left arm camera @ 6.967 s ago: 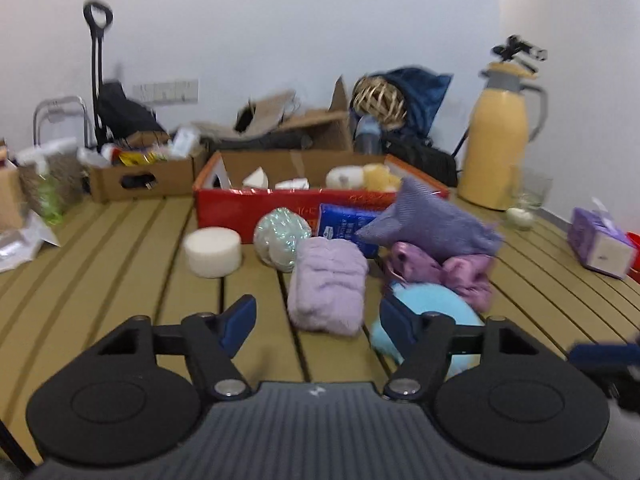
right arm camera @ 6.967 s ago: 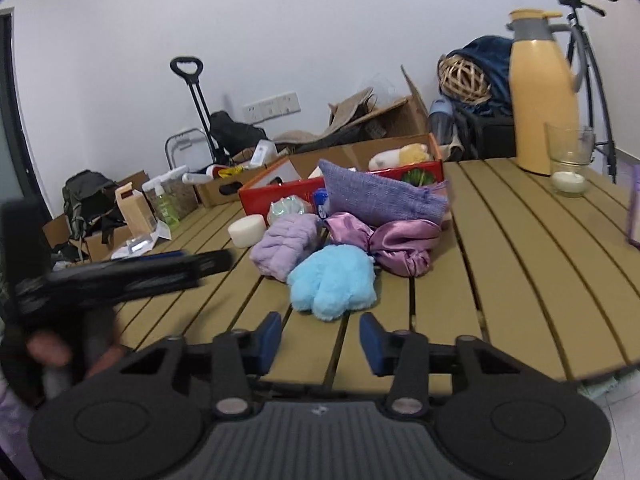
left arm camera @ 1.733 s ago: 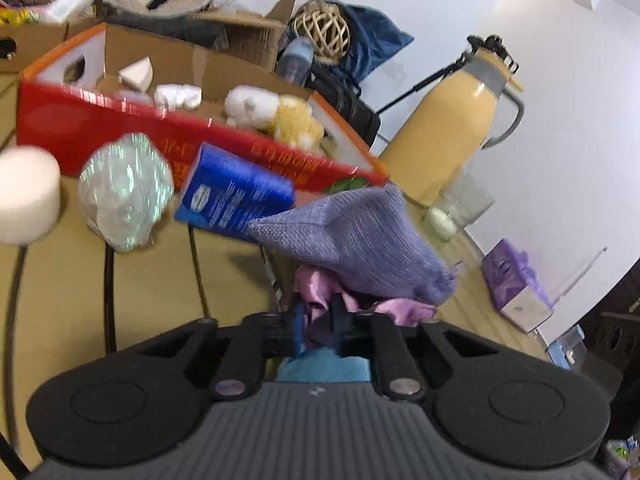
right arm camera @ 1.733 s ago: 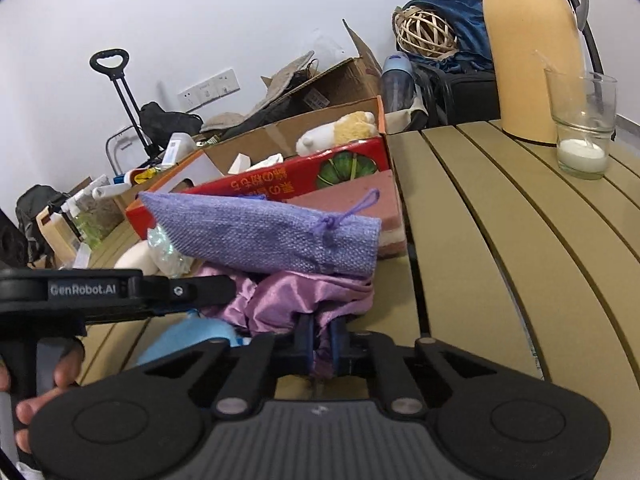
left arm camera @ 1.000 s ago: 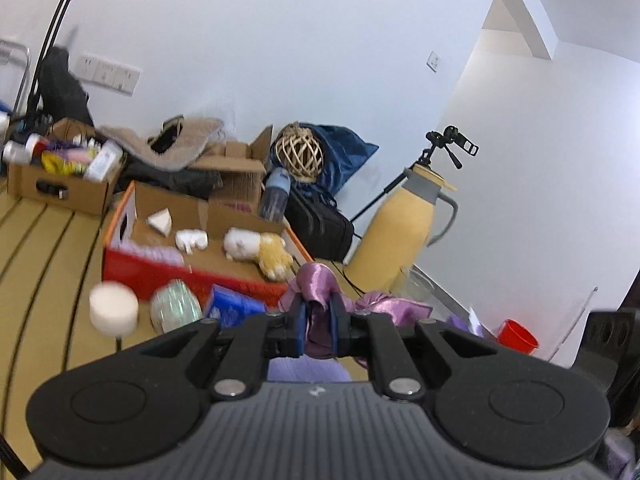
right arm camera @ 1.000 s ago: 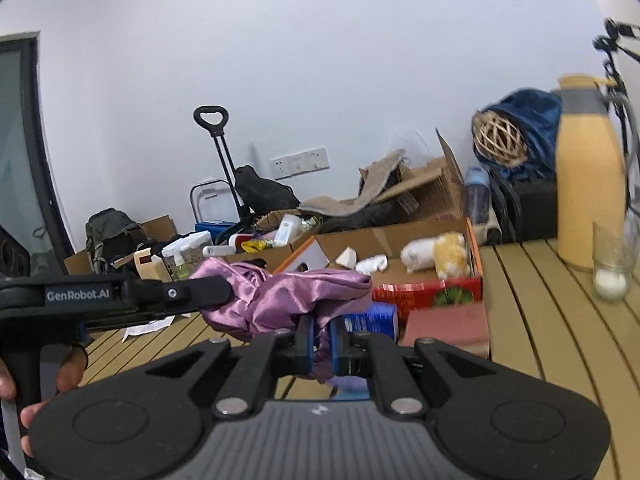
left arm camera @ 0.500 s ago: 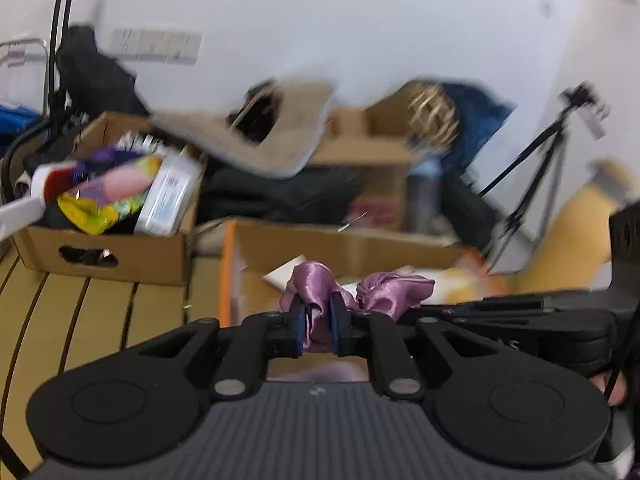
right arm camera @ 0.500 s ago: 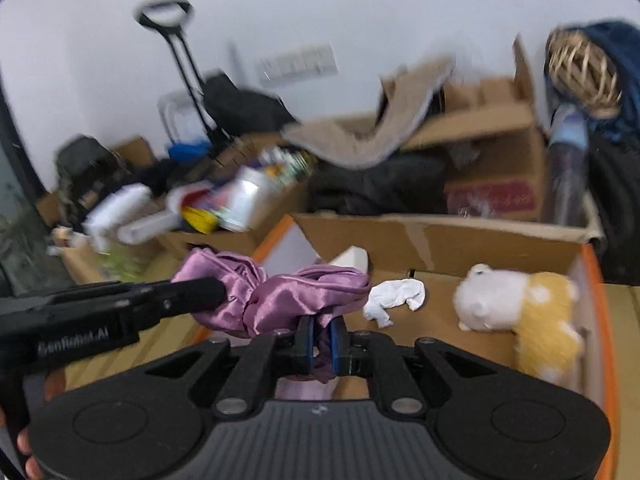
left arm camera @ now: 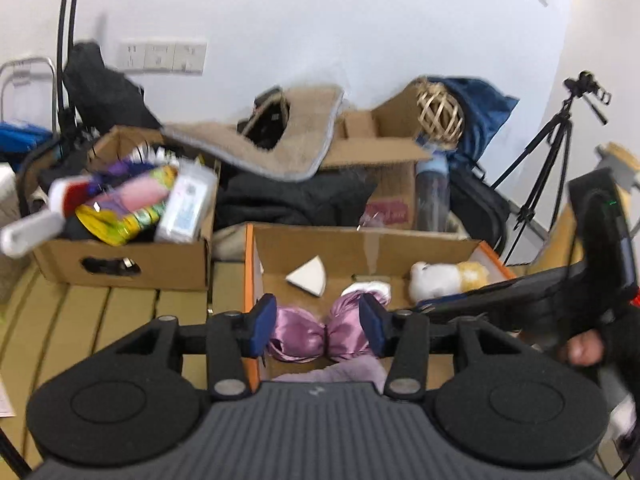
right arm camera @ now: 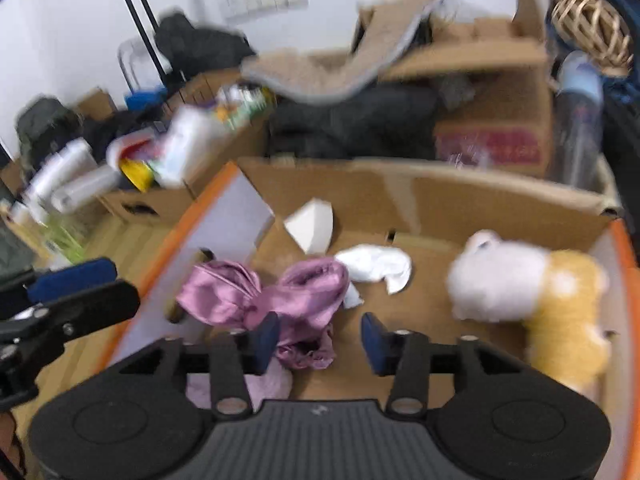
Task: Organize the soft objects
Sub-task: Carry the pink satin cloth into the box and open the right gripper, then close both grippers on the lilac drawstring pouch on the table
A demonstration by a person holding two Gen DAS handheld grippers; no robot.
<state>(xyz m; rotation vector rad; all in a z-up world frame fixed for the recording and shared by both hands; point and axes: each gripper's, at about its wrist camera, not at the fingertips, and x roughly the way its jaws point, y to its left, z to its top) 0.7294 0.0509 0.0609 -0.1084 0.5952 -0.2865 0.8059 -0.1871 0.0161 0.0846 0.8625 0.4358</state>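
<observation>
Both the left hand-held gripper (left arm camera: pixel 318 324) and the right hand-held gripper (right arm camera: pixel 320 338) have just been opening and are standing spread. The pink satin cloth (right arm camera: pixel 276 296) is lying loose in the cardboard box (right arm camera: pixel 440 196).

a slatted wooden table (left arm camera: pixel 100 320) carries an orange-edged cardboard box (left arm camera: pixel 250 264) beside a brown carton (left arm camera: pixel 120 264) of clutter.

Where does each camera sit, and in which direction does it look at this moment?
Left wrist: sits on the left gripper, looks forward and down into the orange-edged box; its open fingers and the person's other hand show.
Right wrist: sits on the right gripper, looks down into the same box; its open fingers and the left gripper's finger show.
Shared: the pink satin cloth, white wedge, plush toy.
</observation>
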